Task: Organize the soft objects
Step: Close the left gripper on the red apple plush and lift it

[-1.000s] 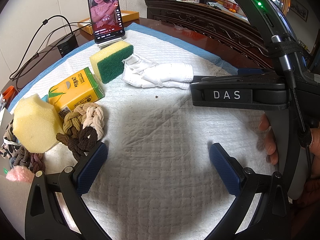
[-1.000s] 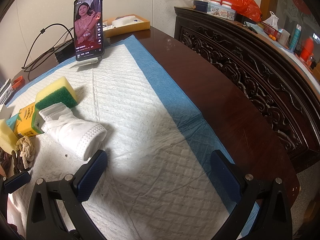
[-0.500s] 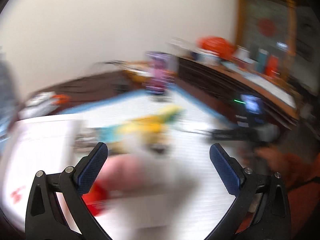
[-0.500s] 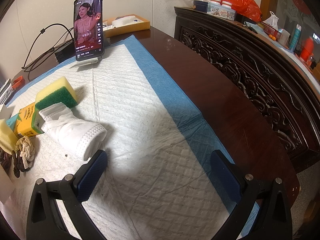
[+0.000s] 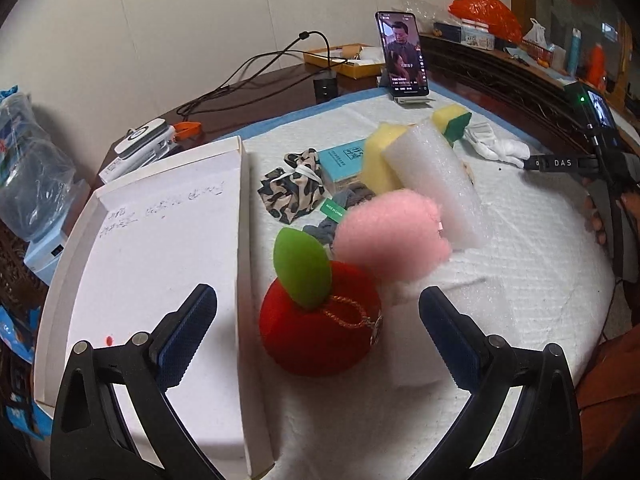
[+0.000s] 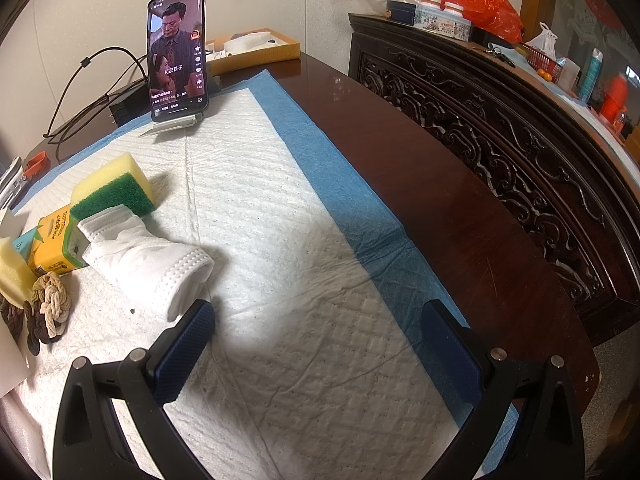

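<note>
My left gripper (image 5: 318,334) is open, its fingers either side of a red plush apple (image 5: 320,326) with a green leaf, just right of a white shallow box (image 5: 160,248). Behind the apple lie a pink fluffy ball (image 5: 390,234), a white foam block (image 5: 436,182), a yellow sponge (image 5: 380,160), a leopard-print scrunchie (image 5: 290,188) and a teal pack (image 5: 344,158). My right gripper (image 6: 318,346) is open over the white pad (image 6: 300,320), empty. To its left lie a rolled white sock (image 6: 152,258), a yellow-green sponge (image 6: 114,188), a yellow carton (image 6: 54,240) and braided hair ties (image 6: 48,306).
A phone on a stand (image 6: 178,50) plays video at the pad's far end, with cables (image 5: 256,68) and a black charger (image 5: 326,86) behind. Dark wooden table (image 6: 420,184) and a carved bench back (image 6: 520,140) run along the right. A person's hand (image 5: 600,216) holds the other gripper.
My left gripper swung fast to the left and now faces the white box and red apple instead of the sponges and sock. The right gripper has stayed put.
</note>
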Demonstrator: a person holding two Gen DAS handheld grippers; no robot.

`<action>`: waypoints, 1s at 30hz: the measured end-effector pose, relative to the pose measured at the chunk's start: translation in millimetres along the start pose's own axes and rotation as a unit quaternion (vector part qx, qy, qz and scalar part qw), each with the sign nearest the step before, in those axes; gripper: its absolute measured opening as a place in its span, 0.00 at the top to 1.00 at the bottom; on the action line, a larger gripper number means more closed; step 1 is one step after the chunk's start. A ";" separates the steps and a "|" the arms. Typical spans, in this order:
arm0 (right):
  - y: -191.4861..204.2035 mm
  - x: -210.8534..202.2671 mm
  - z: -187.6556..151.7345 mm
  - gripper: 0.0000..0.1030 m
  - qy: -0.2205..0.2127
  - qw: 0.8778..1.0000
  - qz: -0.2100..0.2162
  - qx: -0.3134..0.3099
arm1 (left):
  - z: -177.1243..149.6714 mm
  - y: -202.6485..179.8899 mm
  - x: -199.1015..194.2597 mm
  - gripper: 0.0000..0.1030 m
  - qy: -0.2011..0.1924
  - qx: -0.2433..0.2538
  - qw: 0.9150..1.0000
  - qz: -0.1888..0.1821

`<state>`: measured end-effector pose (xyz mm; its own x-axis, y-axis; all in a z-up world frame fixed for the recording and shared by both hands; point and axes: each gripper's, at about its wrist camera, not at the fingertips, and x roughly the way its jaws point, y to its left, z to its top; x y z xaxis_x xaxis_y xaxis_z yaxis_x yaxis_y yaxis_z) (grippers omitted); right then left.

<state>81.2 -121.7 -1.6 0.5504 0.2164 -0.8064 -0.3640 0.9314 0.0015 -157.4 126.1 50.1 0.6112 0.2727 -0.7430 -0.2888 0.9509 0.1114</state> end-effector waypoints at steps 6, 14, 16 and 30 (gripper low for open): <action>0.0 0.0 0.0 0.00 0.000 1.000 0.000 0.000 | 3.1 -4.7 19.0 0.08 0.023 -0.005 0.999 -0.031; 0.0 0.0 0.0 0.00 0.000 1.000 0.000 0.000 | 10.1 -25.5 14.8 0.08 0.015 -0.034 0.991 -0.128; 0.0 0.0 0.0 0.00 0.000 1.000 0.000 0.000 | 12.0 -27.1 12.9 0.08 0.012 -0.029 0.993 -0.111; -0.5 -0.3 0.0 0.00 -0.001 1.000 0.003 0.002 | -6.7 -26.8 25.0 0.22 0.053 -0.003 0.997 -0.064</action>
<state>81.2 -122.2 -1.4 0.5499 0.2216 -0.8053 -0.3641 0.9313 0.0077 -139.3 106.5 24.2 0.5627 0.1314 -0.8162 -0.2183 0.9759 0.0067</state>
